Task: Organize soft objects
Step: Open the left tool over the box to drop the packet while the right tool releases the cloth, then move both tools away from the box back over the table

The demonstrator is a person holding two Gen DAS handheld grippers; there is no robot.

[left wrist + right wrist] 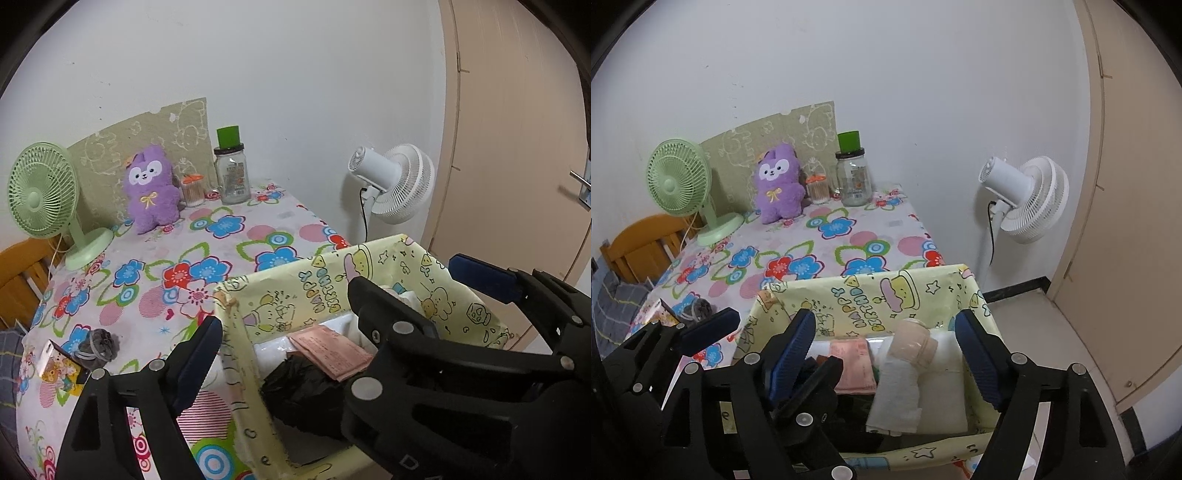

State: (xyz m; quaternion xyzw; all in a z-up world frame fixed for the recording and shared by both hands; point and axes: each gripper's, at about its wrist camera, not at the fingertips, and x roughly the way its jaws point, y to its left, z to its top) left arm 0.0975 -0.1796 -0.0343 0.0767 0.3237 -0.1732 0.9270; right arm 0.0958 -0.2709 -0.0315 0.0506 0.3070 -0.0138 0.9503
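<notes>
A box [871,295] wrapped in yellow cartoon paper stands at the near edge of the flowered table [229,254]. Inside lie a pink folded cloth [853,365], a beige and white rolled cloth [905,373] and a black cloth [303,391]. My right gripper [886,325] hangs open over the box, with the roll between its fingers but untouched. My left gripper [295,332] is open too and straddles the box's left wall; the right gripper crosses in front of its right finger. A purple plush [151,188] sits at the back, and a small grey soft thing [99,343] lies left of the box.
At the table's back stand a green desk fan [44,195], a glass jar with a green lid [232,173] and a cotton swab pot [192,190]. A small colourful carton [59,369] lies near the grey thing. On the floor to the right are a white fan [1027,199] and a door [1137,184].
</notes>
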